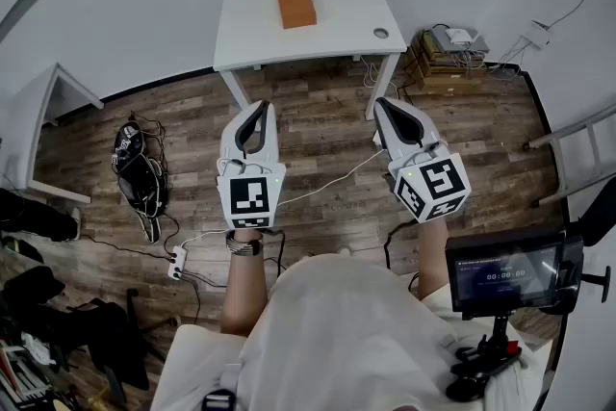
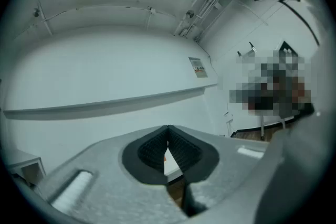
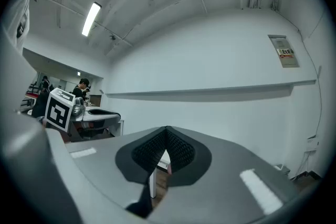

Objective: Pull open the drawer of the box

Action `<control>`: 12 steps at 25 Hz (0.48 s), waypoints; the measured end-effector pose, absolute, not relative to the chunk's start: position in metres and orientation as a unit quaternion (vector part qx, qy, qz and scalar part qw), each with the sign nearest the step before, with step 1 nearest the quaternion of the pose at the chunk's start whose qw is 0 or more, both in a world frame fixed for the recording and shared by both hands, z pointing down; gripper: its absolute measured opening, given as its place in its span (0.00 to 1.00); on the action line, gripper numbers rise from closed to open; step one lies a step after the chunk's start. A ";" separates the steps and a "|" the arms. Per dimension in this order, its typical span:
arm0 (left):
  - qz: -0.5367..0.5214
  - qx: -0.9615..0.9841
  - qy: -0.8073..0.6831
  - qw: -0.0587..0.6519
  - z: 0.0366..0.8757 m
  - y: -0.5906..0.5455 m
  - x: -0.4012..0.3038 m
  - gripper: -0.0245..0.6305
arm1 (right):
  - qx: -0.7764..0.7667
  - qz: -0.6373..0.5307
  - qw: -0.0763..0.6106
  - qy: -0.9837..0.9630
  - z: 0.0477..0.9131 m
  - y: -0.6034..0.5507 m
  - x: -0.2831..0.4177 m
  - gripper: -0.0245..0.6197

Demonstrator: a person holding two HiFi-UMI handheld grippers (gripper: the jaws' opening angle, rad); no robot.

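Wood-plank floor (image 1: 318, 140) fills most of the head view, and at 12 o'clock a white table (image 1: 337, 29) carries the orange-brown box (image 1: 295, 4), well apart from both grippers. Both the left gripper (image 1: 257, 109) and the right gripper (image 1: 387, 106) are held level, jaws clenched together on nothing. The approach likely calls for closing in first, then spreading one gripper's jaws at the drawer front, which cannot be made out from here, while the other steadies the box.
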State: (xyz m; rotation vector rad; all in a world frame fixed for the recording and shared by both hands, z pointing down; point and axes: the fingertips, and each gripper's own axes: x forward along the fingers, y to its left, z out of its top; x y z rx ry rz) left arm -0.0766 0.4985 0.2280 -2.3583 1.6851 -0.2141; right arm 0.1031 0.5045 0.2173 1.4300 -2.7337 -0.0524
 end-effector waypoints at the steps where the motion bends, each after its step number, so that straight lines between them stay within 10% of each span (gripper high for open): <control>1: -0.068 -0.809 0.573 0.115 0.227 0.499 -0.074 0.05 | 0.463 -0.018 0.028 -0.886 0.216 0.504 0.103 0.04; 12: -0.068 -0.823 0.551 0.119 0.231 0.505 -0.056 0.05 | 0.464 -0.019 -0.002 -0.886 0.213 0.508 0.107 0.04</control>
